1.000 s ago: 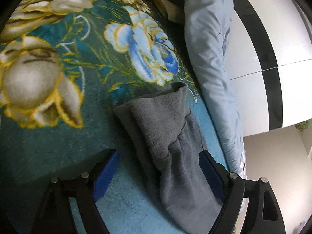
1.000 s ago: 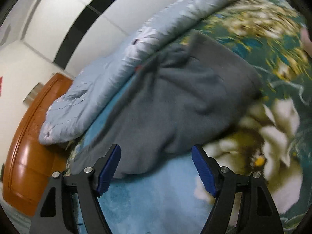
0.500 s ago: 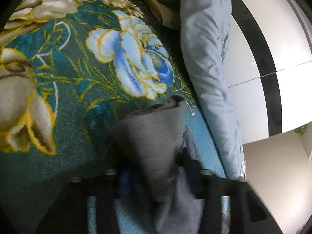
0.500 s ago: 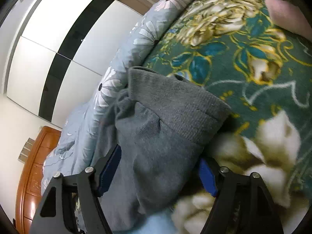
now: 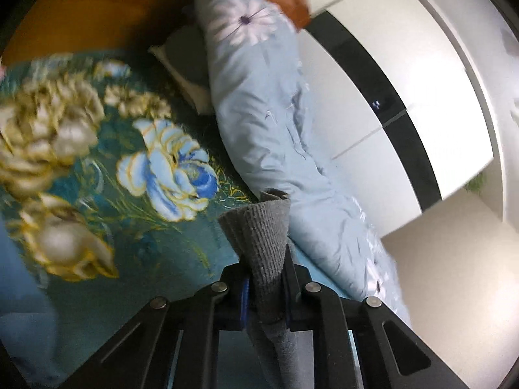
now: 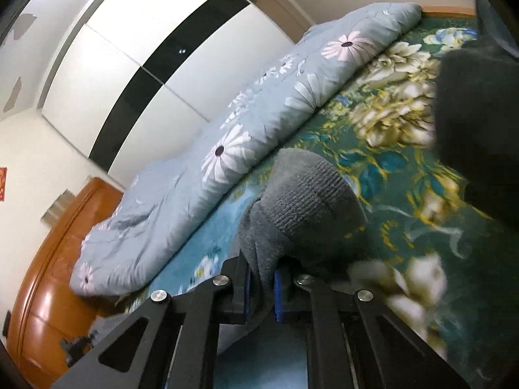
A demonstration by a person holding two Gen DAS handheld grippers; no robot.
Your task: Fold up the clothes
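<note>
i see both jaws just closed: left gripper (image 5: 266, 287) and right gripper (image 6: 262, 287) clamp the grey garment (image 6: 308, 207); its lower part is cut off below the jaws.

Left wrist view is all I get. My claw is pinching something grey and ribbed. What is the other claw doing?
Observer: The right claw is pinching the same kind of grey knit garment; its jaws have just been closing, and the cloth is squeezed between the blue pads.
Child: Is there anything else over there I can't see?
Observer: Yes, a shiny orange-brown wooden board stands at the end of the bed, beyond the light blue quilt.
Child: Anything on the wall?
Observer: A small red paper sticks to the cream wall, at the picture's left edge.
</note>
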